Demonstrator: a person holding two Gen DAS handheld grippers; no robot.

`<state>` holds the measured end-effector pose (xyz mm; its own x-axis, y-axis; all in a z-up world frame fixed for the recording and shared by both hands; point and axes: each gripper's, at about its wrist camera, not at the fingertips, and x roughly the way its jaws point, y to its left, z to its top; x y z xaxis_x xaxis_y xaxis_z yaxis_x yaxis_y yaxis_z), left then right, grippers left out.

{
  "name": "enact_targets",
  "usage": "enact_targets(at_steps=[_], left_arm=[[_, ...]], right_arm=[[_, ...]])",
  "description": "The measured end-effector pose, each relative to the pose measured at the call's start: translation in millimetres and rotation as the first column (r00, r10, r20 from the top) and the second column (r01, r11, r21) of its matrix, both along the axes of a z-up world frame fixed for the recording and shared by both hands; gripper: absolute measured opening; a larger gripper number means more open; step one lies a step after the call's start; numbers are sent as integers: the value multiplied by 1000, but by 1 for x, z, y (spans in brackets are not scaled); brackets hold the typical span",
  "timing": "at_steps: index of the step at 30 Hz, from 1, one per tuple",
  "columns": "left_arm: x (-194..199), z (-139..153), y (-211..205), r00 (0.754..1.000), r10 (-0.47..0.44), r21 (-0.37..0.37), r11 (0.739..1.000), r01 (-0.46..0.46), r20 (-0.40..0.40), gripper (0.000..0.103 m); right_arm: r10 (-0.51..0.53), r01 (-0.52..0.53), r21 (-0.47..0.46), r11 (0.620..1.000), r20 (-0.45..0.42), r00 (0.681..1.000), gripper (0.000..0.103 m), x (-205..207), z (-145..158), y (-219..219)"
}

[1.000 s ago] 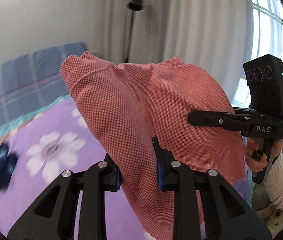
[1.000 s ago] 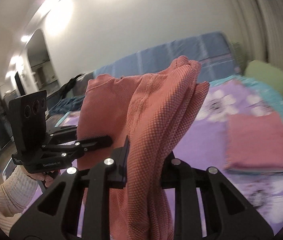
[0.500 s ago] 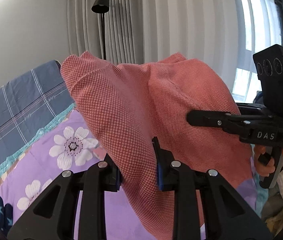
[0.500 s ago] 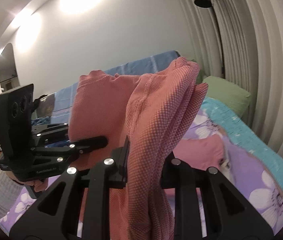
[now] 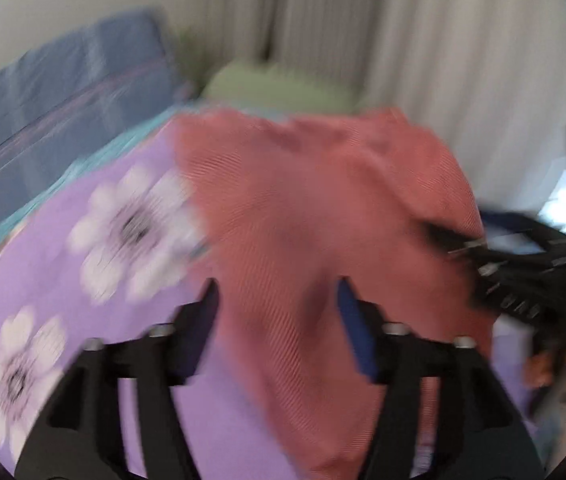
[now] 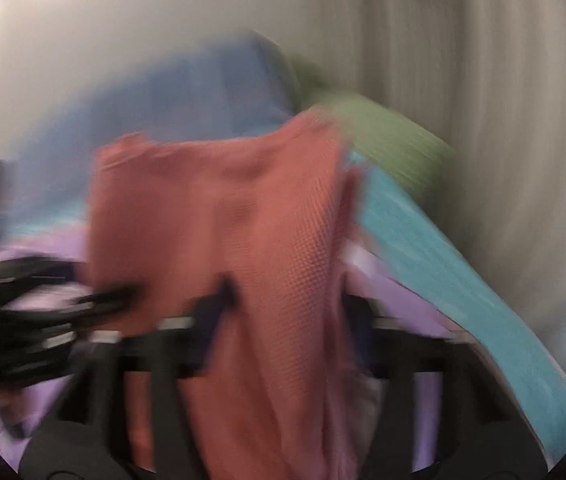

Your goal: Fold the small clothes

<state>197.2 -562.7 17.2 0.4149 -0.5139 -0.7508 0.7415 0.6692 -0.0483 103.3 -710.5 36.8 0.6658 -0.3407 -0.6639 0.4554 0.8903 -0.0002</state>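
Both views are motion-blurred. A salmon-red waffle-knit garment (image 5: 323,216) drapes between the fingers of my left gripper (image 5: 277,304), whose jaws now stand well apart with the cloth loose between them. The right gripper shows at the right of the left wrist view (image 5: 443,240), its tips on the garment's right edge. In the right wrist view the garment (image 6: 223,220) hangs between the fingers of my right gripper (image 6: 283,300). Blur hides how its jaws stand. The left gripper (image 6: 115,296) appears at the left, against the cloth.
A purple bedsheet with white flowers (image 5: 83,260) lies below. A teal border strip (image 6: 443,280), a green pillow (image 5: 279,84) and a blue checked headboard cushion (image 5: 63,92) lie behind. Grey curtains (image 5: 423,40) hang at the right.
Both grippers swung down toward the bed, carrying the garment lower. The left gripper's jaws have spread wider than before. The views turned toward the green pillow.
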Motion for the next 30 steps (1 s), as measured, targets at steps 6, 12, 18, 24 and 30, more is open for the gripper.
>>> enact_targets(at_steps=[6, 12, 18, 24, 30], left_arm=[[11, -56, 18, 999, -2, -67, 998, -2, -50, 76], [-13, -66, 5, 992, 16, 21, 1000, -19, 127, 76], [-22, -46, 23, 990, 76, -19, 997, -74, 118, 76], [-65, -3, 91, 992, -1, -157, 987, 20, 123, 85], [-137, 22, 155, 976, -25, -246, 966, 80, 217, 101]], right_arm=[[-132, 138, 60, 989, -93, 987, 67, -15, -82, -24], [-213, 215, 90, 973, -33, 977, 74, -23, -96, -24], [-258, 249, -162, 955, -40, 965, 77, -16, -78, 11], [-180, 189, -129, 974, 79, 981, 81, -104, -29, 69], [-187, 192, -18, 981, 151, 971, 89, -208, -16, 119]])
